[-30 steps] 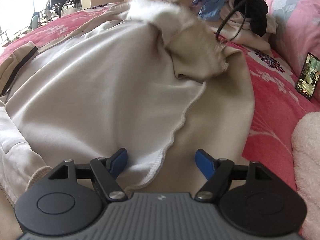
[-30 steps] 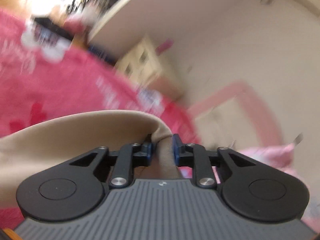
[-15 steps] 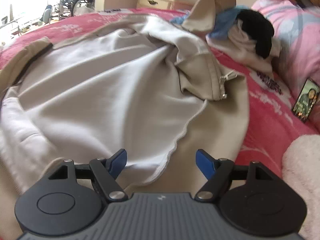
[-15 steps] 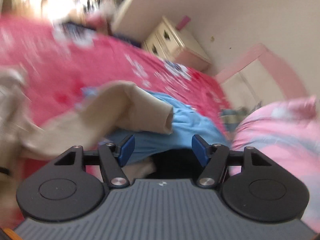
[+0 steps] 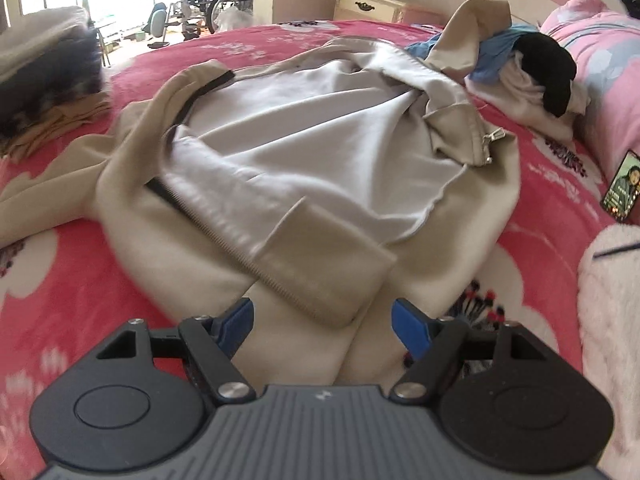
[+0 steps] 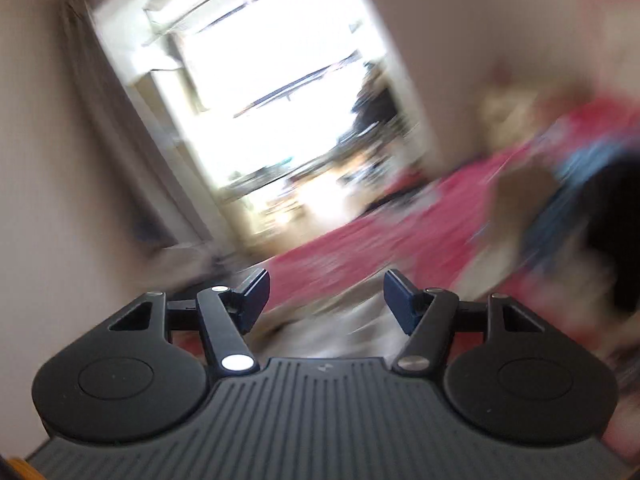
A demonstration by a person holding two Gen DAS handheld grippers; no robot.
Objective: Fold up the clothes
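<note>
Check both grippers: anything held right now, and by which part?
Nothing held. Left gripper open above the beige jacket; right gripper open, nothing between its fingers.

A beige zip-up jacket [image 5: 328, 184] lies spread open on the bed, pale grey-white lining facing up. Its dark zipper edge runs down the left front panel, which folds outward. One ribbed cuff and sleeve end [image 5: 324, 268] lies across the lower hem, angled toward the camera. The right front panel bunches near the collar, metal zip pull showing. The other sleeve [image 5: 468, 36] rises at the far right, draped onto a heap of blue, black and white clothes [image 5: 528, 68].
</note>
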